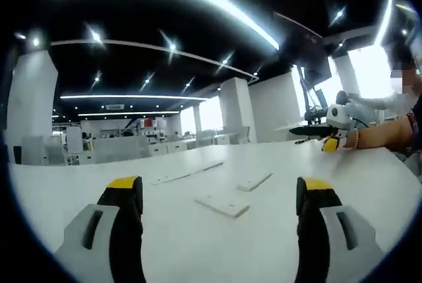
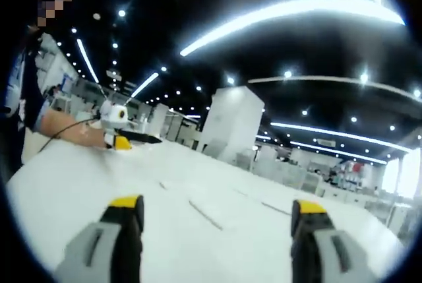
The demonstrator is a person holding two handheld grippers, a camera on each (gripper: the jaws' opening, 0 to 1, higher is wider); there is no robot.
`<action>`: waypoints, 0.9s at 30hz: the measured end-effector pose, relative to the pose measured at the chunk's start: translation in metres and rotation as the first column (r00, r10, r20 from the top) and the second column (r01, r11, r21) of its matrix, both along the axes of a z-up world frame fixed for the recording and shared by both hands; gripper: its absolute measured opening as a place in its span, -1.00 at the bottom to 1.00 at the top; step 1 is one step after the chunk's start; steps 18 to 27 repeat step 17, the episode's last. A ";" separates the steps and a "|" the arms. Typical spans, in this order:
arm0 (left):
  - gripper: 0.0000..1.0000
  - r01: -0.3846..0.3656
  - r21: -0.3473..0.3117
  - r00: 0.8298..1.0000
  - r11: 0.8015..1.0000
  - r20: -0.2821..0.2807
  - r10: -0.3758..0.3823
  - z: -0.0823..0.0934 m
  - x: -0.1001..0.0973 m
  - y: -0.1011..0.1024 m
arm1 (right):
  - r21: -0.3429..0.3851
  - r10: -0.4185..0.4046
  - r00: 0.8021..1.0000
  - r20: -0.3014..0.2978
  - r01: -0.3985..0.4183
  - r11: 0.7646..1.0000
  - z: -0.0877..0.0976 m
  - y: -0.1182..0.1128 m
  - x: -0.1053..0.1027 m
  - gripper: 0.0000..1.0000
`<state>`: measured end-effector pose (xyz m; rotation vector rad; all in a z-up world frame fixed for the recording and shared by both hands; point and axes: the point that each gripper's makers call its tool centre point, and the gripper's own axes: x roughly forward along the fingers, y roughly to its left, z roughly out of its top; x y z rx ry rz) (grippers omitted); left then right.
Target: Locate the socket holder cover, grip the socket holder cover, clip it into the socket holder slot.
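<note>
Left gripper view: socket holder cover, most likely the short flat white plate (image 1: 223, 205) lying on the white worktop (image 1: 79, 190), ahead of the left claw (image 1: 221, 194) and between the lines of its two jaws; which of the white pieces is cover and which is holder cannot be told for certain. Second short plate (image 1: 255, 181), just beyond and slightly right of the first, apart from it. Long thin strip (image 1: 186, 173), farther ahead and left, possibly the socket holder with its slot. All three lie flat and separated, judged as laid out so that each can be picked singly. Left claw: jaws spread wide, yellow-tipped, nothing between them, raised above the worktop and aimed at the nearest plate, a stance that suits locating before gripping. Right claw (image 1: 330, 139), seen here at far right beyond the plates, held by a person's hand (image 1: 369, 136) close to the worktop, well apart from the pieces. Right gripper view: right claw (image 2: 217, 207), jaws spread, empty; thin white strips (image 2: 206, 215) on the worktop ahead of it, too faint to identify; left claw (image 2: 128, 139) at far left with a forearm behind. Task stage, as judged: locating; grip and clipping not yet done. Surround: open hall, white pillars (image 1: 237, 108), ceiling light strips.
</note>
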<state>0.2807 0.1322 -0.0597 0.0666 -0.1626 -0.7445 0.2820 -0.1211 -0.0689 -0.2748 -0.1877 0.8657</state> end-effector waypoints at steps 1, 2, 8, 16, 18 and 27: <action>0.91 0.007 -0.005 1.000 1.000 0.002 -0.007 0.001 -0.001 0.000 | -0.013 0.000 1.000 0.002 0.000 1.000 -0.001 0.001 -0.001 0.71; 0.91 0.016 -0.012 1.000 1.000 0.010 -0.015 0.002 -0.003 -0.001 | -0.022 0.002 1.000 0.006 -0.002 1.000 -0.002 0.002 -0.001 0.67; 0.91 0.078 -0.086 0.997 0.993 0.027 -0.076 0.012 -0.011 -0.004 | -0.047 0.003 1.000 0.029 -0.002 0.999 -0.004 0.007 -0.005 0.65; 0.89 0.100 -0.082 0.995 0.992 -0.001 -0.100 0.007 -0.012 -0.007 | -0.085 -0.015 1.000 0.010 0.016 0.996 -0.012 0.008 -0.002 0.60; 0.87 0.100 -0.082 0.995 0.992 -0.001 -0.100 0.007 -0.012 -0.007 | -0.085 -0.015 1.000 0.010 0.016 0.996 -0.012 0.008 -0.002 0.56; 0.87 0.100 -0.082 0.995 0.992 -0.001 -0.100 0.007 -0.012 -0.007 | -0.085 -0.015 1.000 0.010 0.016 0.996 -0.012 0.008 -0.002 0.56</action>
